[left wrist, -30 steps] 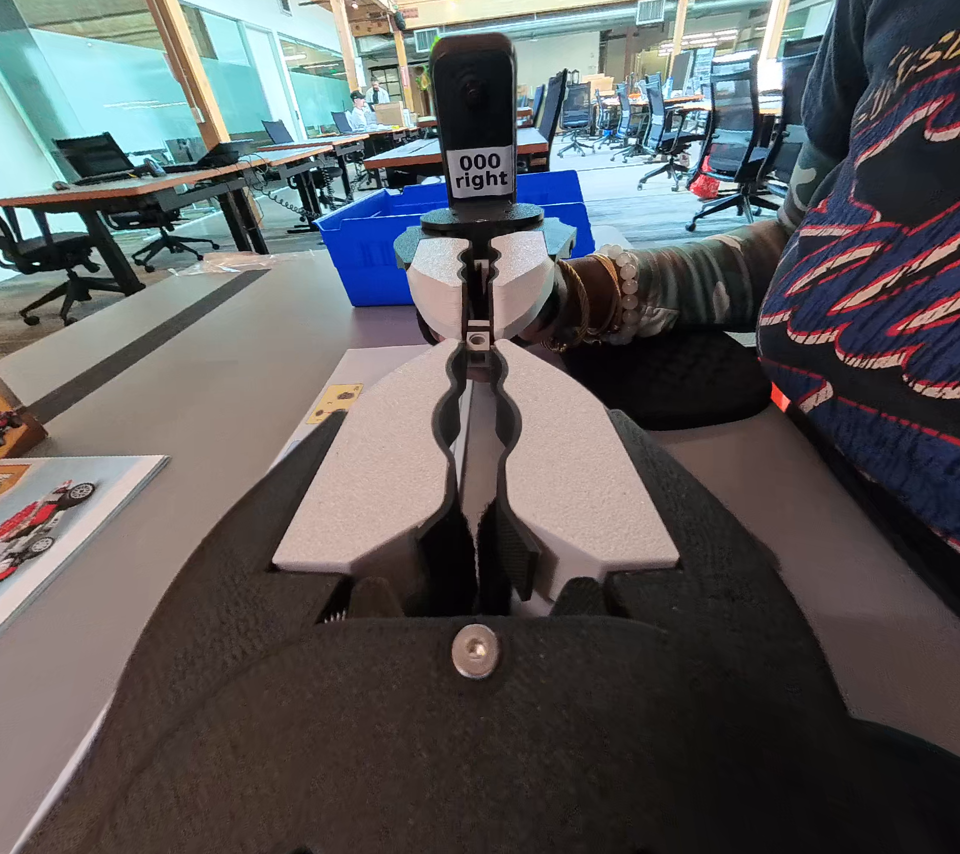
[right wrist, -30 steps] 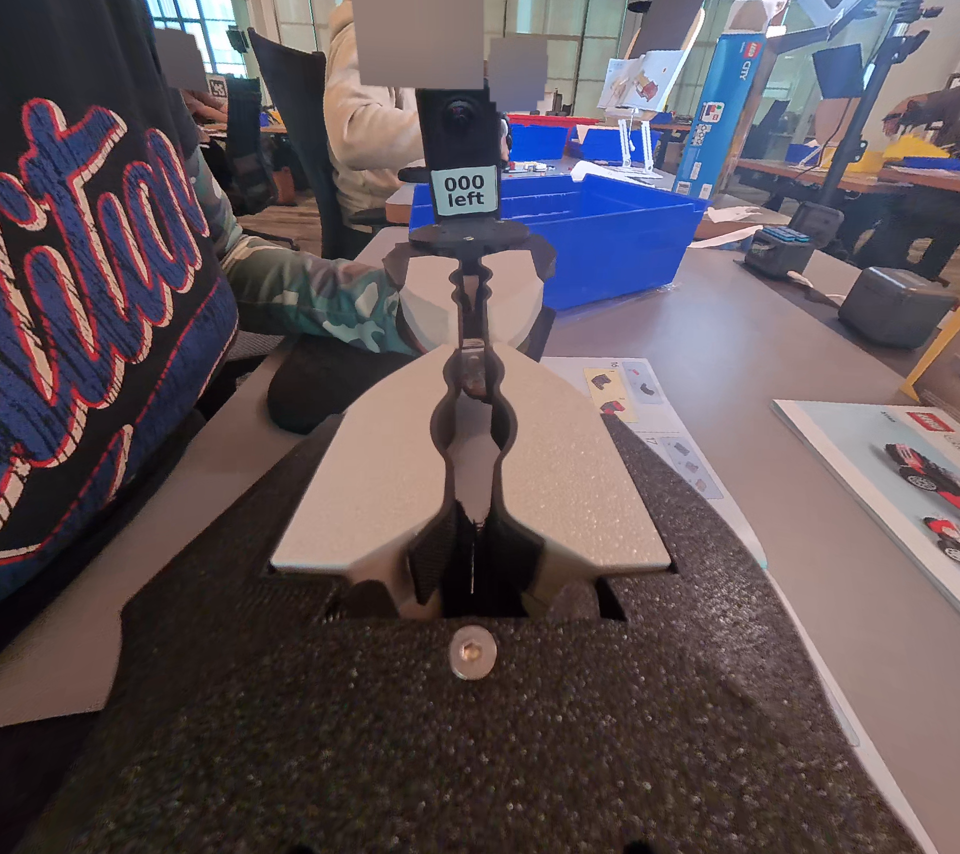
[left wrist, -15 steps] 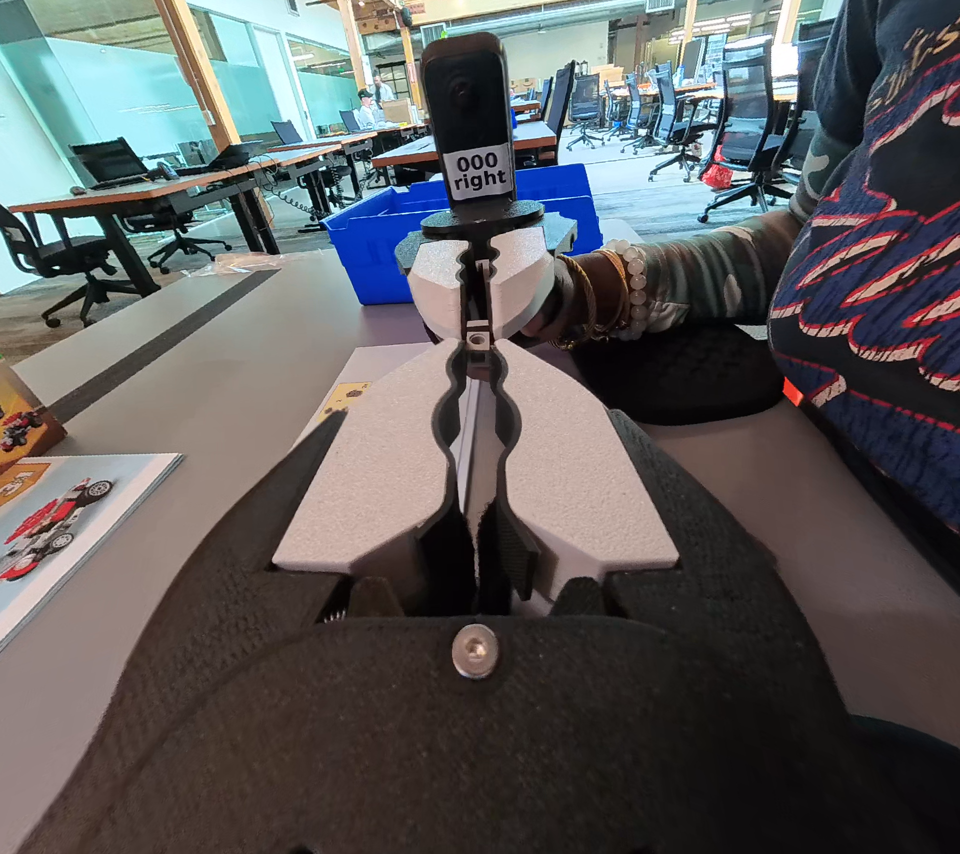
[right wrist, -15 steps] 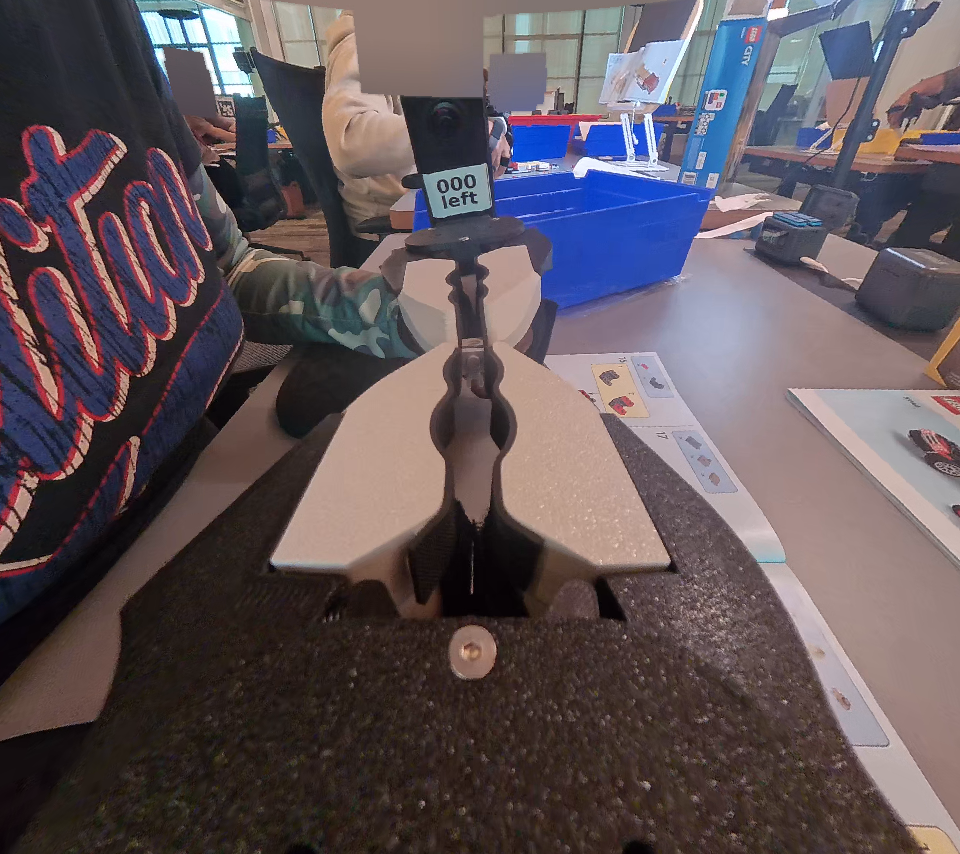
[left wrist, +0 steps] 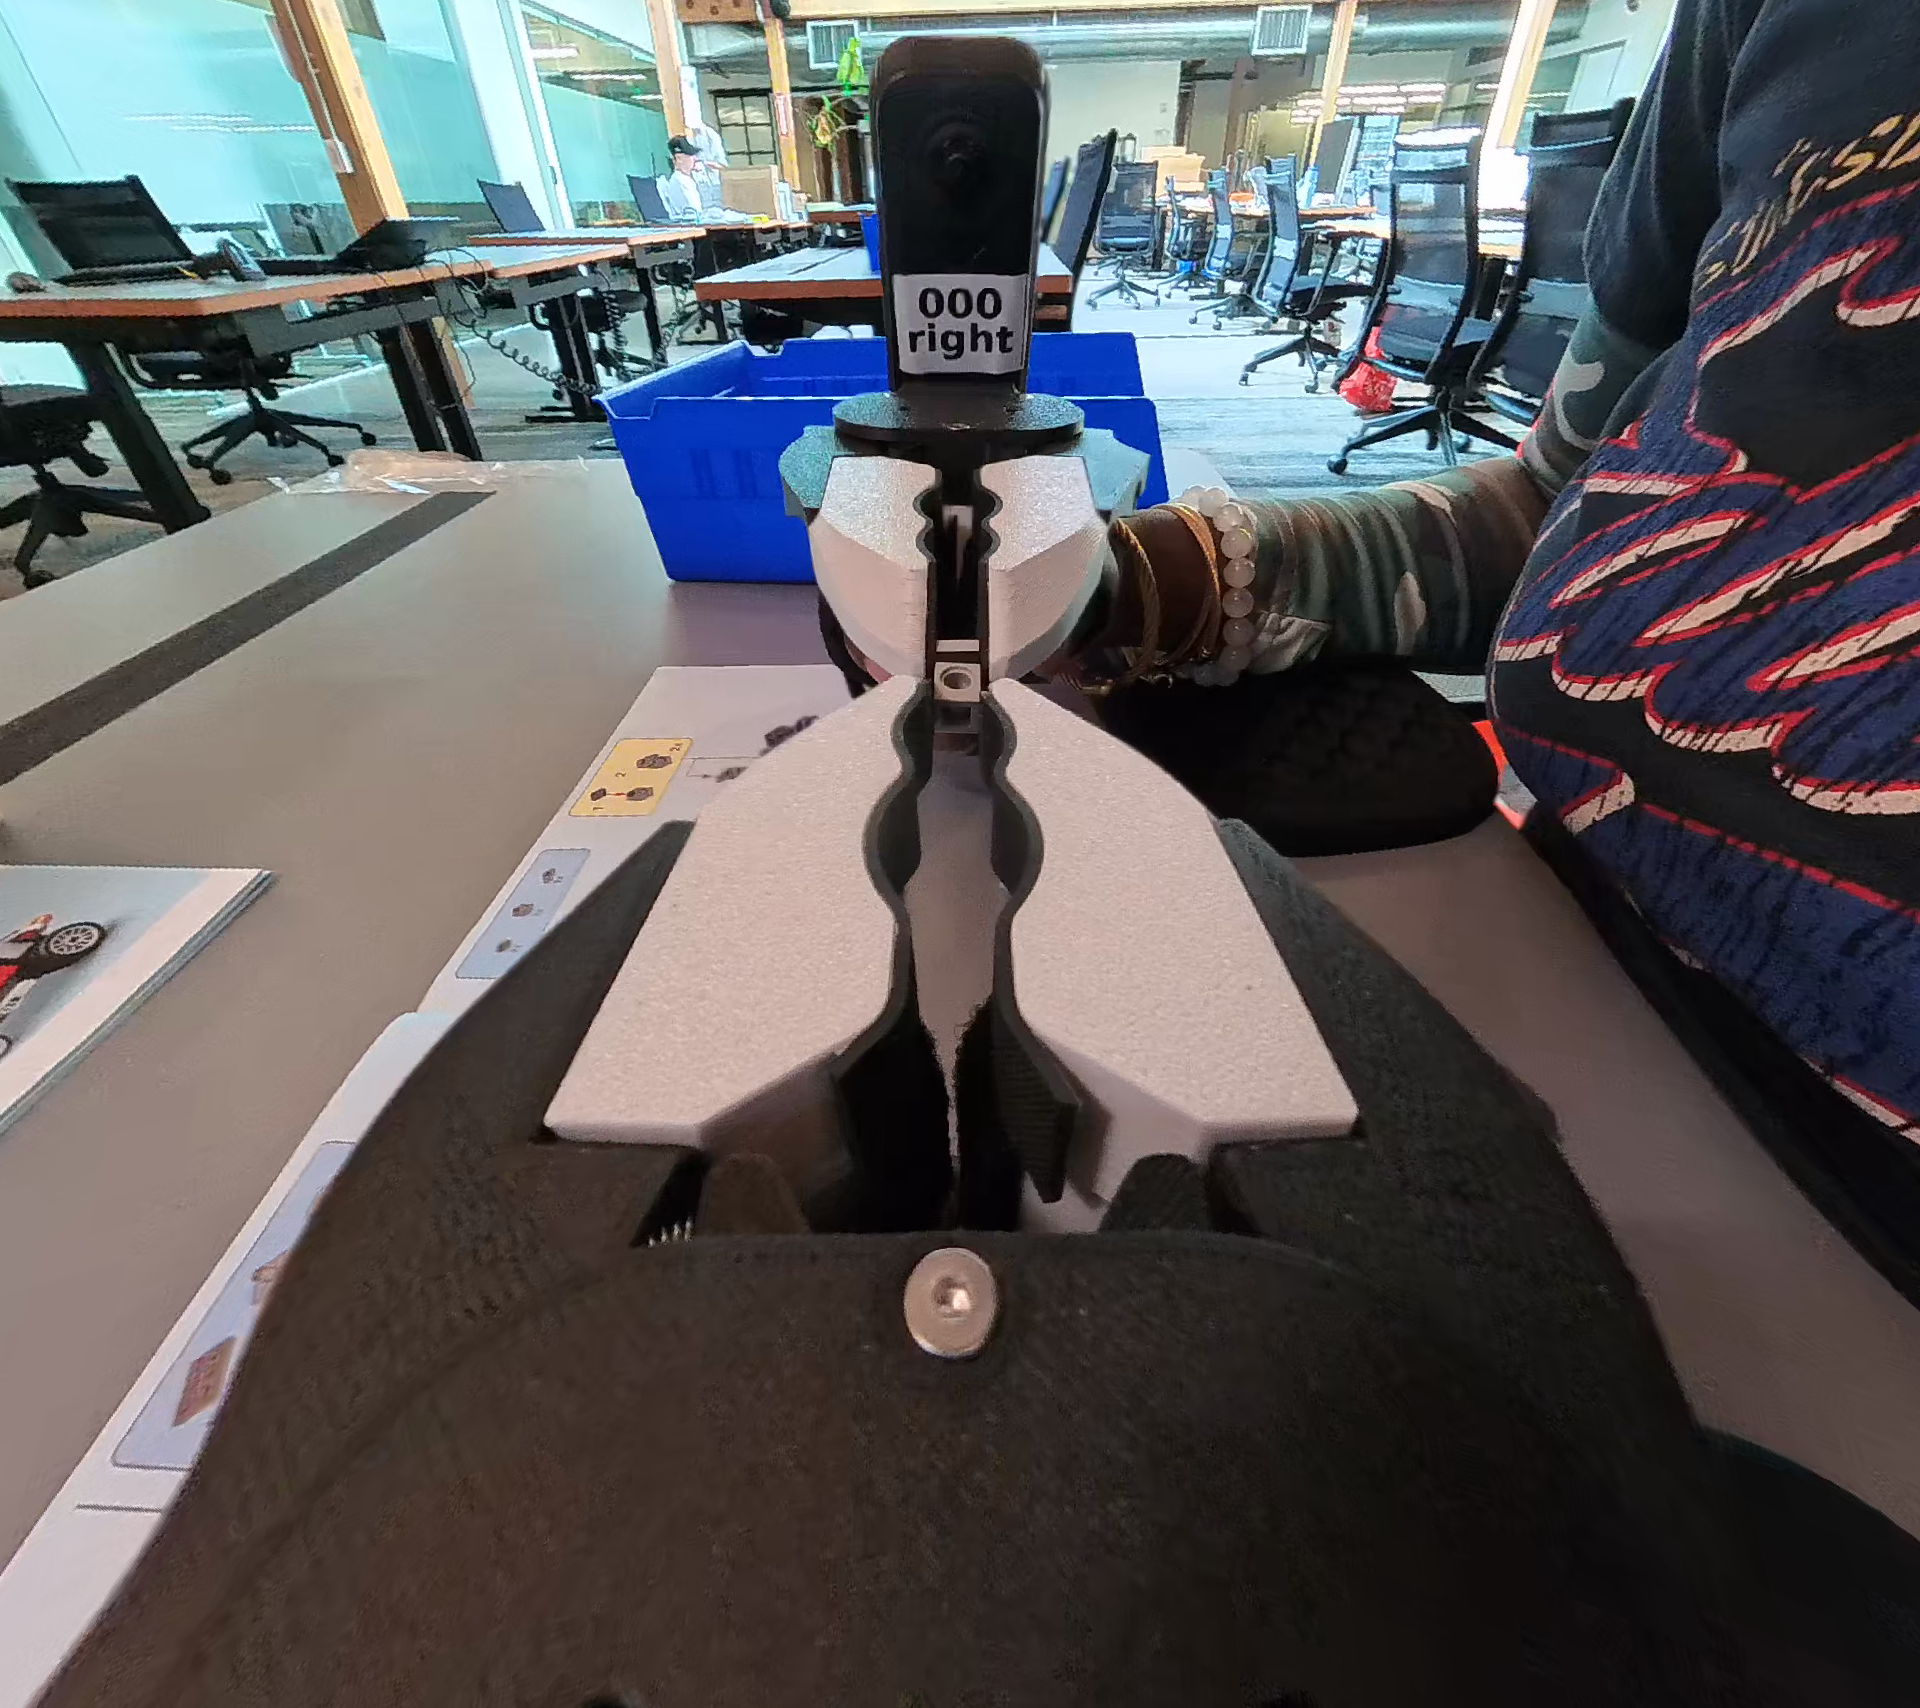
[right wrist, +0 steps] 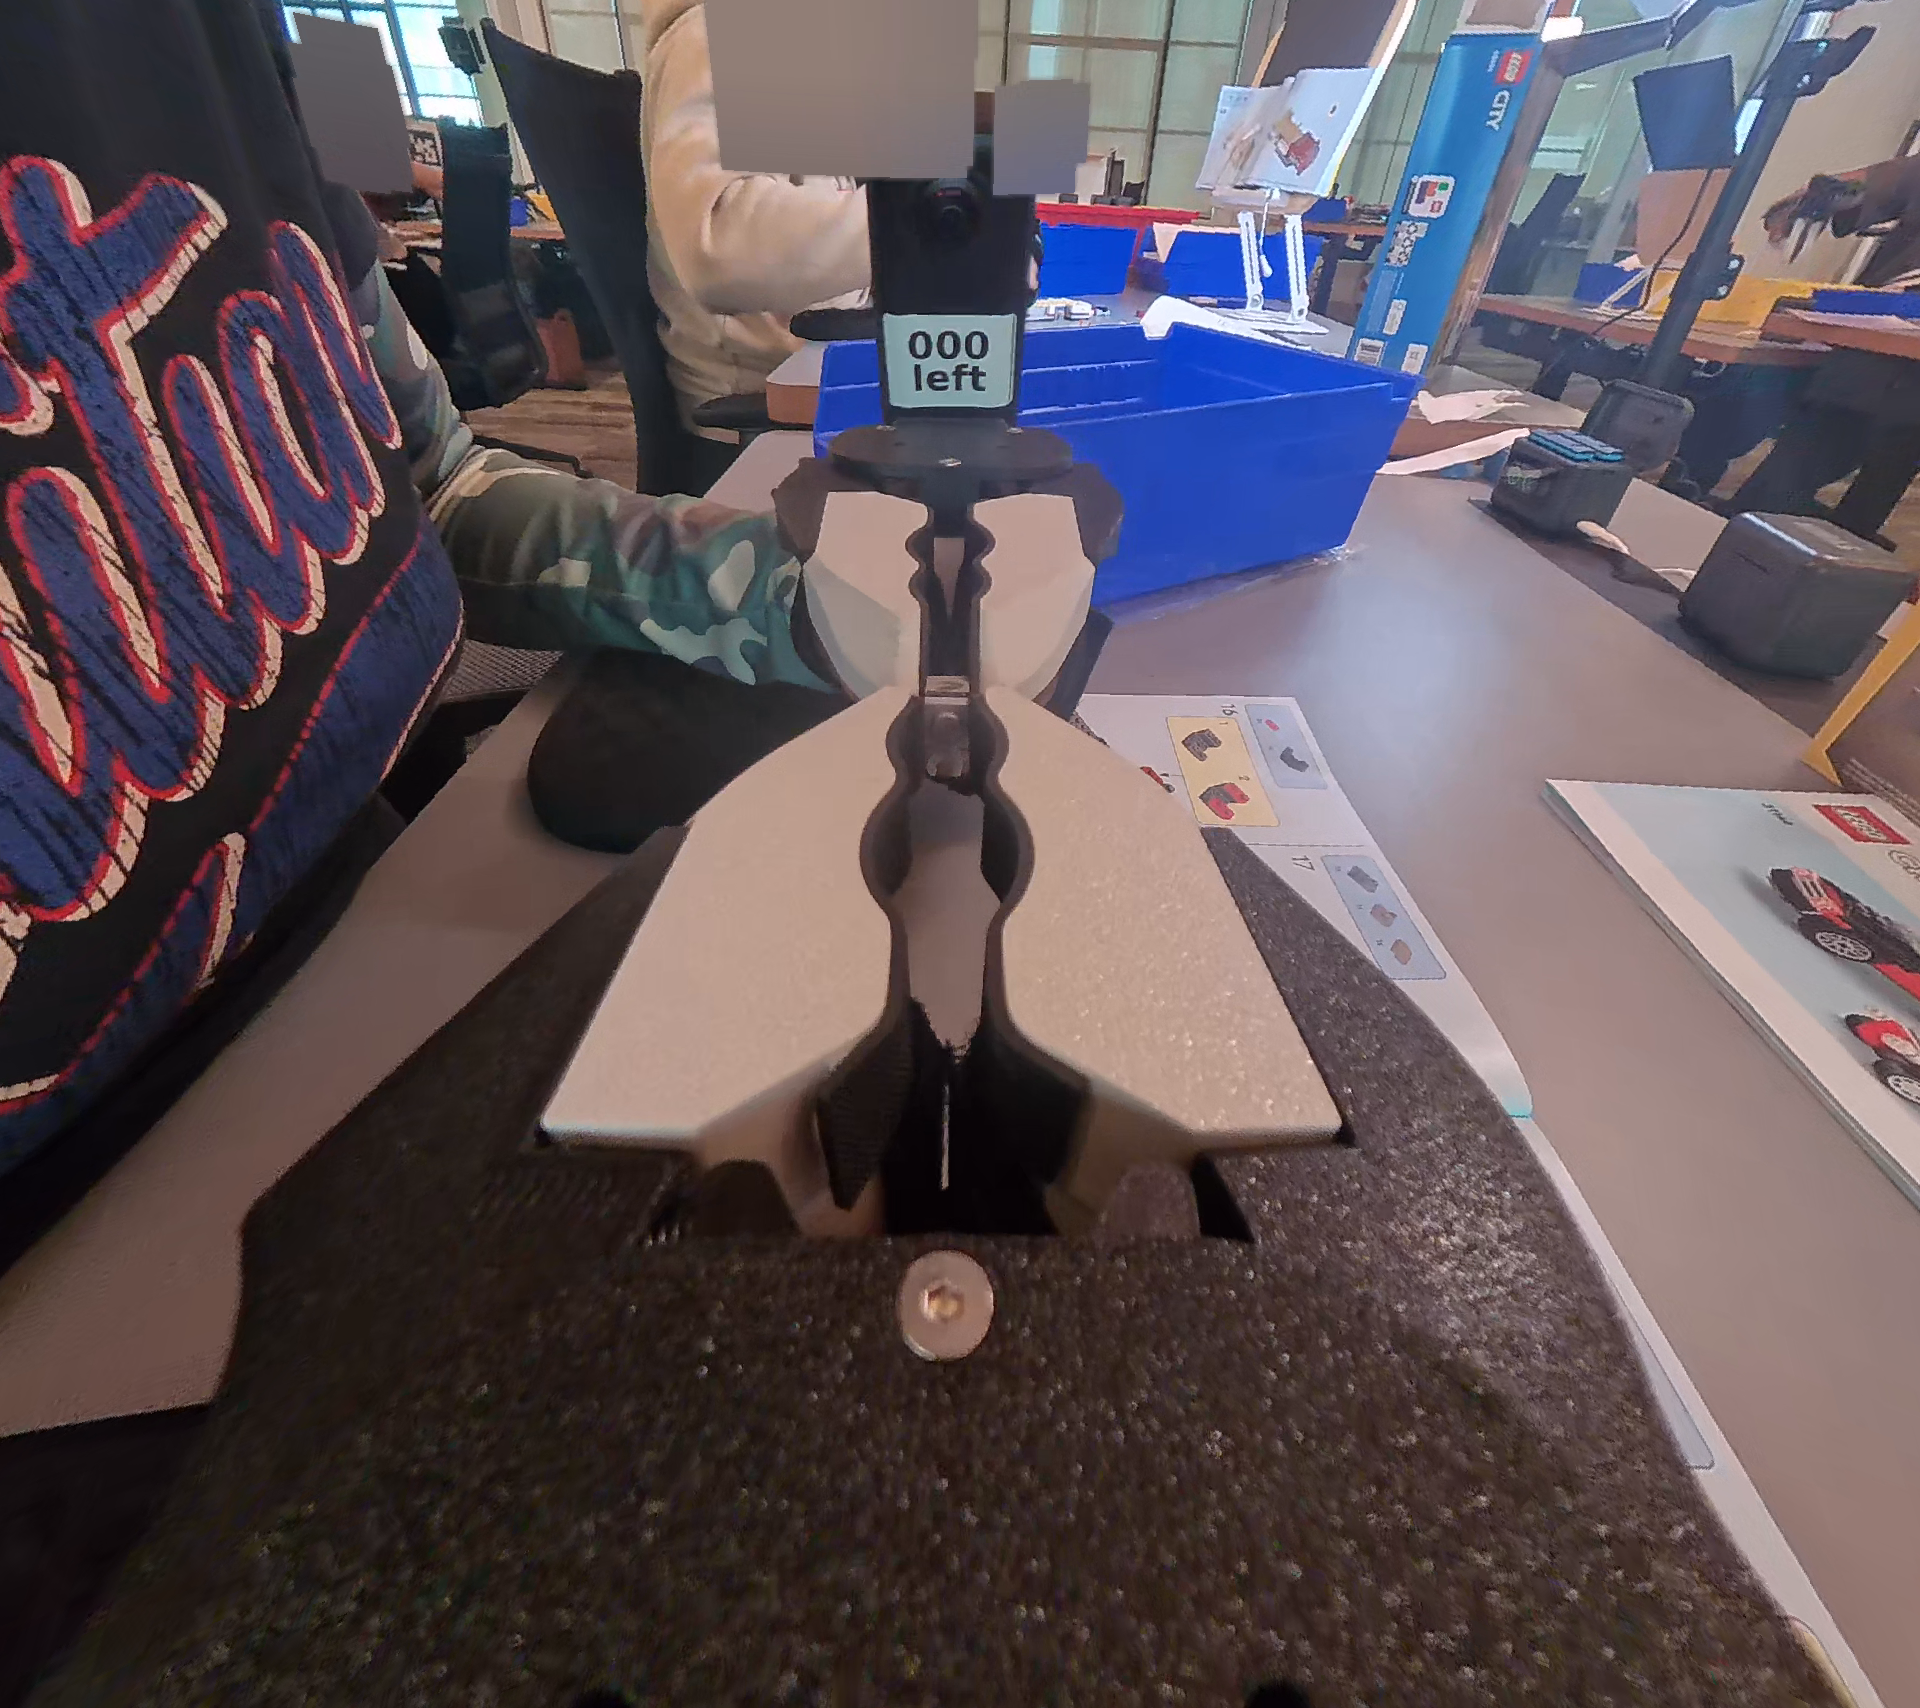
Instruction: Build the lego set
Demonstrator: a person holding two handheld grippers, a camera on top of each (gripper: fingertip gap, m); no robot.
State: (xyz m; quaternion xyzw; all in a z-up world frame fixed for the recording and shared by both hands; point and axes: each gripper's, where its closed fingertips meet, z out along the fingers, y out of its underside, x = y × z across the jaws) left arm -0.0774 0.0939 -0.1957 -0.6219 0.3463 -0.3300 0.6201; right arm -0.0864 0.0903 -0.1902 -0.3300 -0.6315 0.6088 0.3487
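The left claw [left wrist: 956,708] and the right claw [left wrist: 957,635] are meeting tip to tip above the grey desk [left wrist: 343,682]. Both are pinching narrowly on one small light-grey lego piece with a round hole [left wrist: 956,679], held between them over the open paper instruction sheet [left wrist: 665,754]. A blue plastic bin [left wrist: 717,484] is standing behind them, and a printed booklet picturing a red car [right wrist: 1787,920] is lying off to the side.

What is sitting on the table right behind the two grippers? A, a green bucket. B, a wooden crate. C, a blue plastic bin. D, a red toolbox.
C: a blue plastic bin stands on the grey table just behind the right gripper, and the right wrist view shows it behind the left gripper too.
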